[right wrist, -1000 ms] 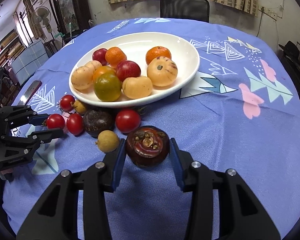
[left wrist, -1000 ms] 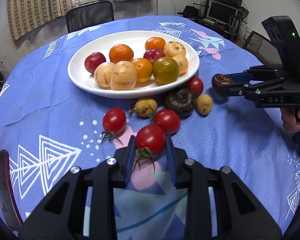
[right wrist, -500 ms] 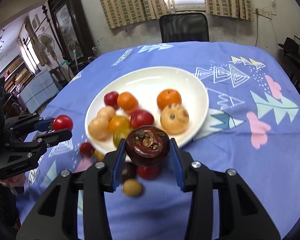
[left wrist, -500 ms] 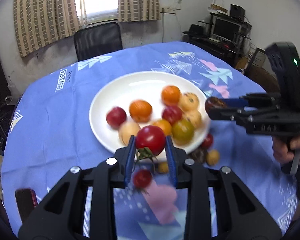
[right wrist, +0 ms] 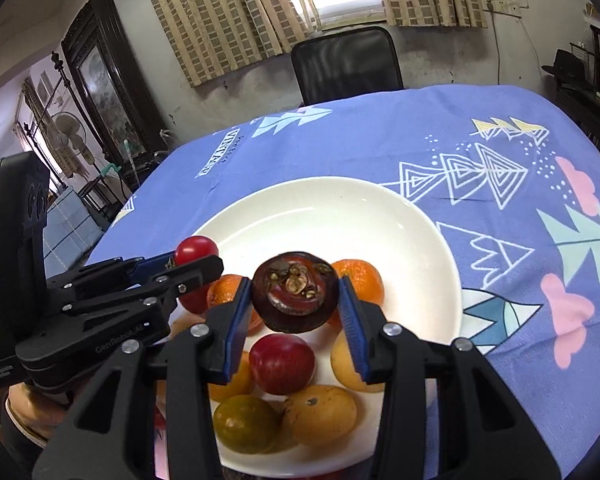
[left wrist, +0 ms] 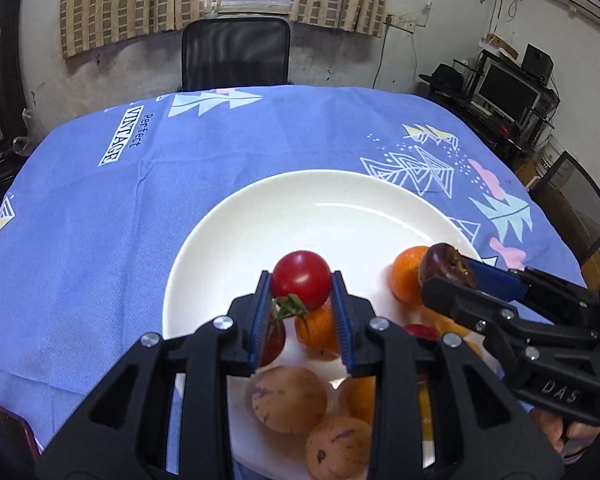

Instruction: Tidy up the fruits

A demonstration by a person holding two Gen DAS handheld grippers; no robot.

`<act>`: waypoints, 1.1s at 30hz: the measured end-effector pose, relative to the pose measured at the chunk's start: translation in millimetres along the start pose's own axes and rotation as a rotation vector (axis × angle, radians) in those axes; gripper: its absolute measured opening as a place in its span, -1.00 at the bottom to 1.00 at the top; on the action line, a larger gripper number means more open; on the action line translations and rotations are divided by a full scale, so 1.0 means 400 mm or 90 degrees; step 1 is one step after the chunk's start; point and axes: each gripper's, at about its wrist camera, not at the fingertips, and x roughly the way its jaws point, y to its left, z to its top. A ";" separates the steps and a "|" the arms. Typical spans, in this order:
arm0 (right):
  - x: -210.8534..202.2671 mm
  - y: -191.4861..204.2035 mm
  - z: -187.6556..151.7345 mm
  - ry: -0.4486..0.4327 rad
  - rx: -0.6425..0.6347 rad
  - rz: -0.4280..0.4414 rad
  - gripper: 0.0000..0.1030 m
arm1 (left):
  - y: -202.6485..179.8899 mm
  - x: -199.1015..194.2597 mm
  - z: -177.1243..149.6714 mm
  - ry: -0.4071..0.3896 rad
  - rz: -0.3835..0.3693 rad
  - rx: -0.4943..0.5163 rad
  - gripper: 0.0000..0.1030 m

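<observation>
Over plate, left gripper gripping tomato

A left gripper clamps a red tomato between its blue-padded fingers, held above the near half of a white plate. From the right, the right gripper reaches in, gripping a dark mangosteen just in front of an orange. Speckled tan fruits lie at the plate's near edge. The plate sits on a blue patterned tablecloth, with a black chair at the far side.
</observation>
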 end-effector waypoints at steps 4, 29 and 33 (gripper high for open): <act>0.016 0.004 -0.002 0.008 -0.009 -0.015 -0.15 | 0.001 0.016 -0.001 0.002 0.006 0.001 -0.42; -0.199 0.059 -0.147 0.012 -0.093 -0.026 0.38 | 0.013 -0.303 -0.187 -0.079 0.078 -0.005 0.91; -0.201 0.064 -0.214 0.049 -0.151 -0.030 0.38 | 0.002 -0.308 -0.259 -0.083 0.078 0.025 0.91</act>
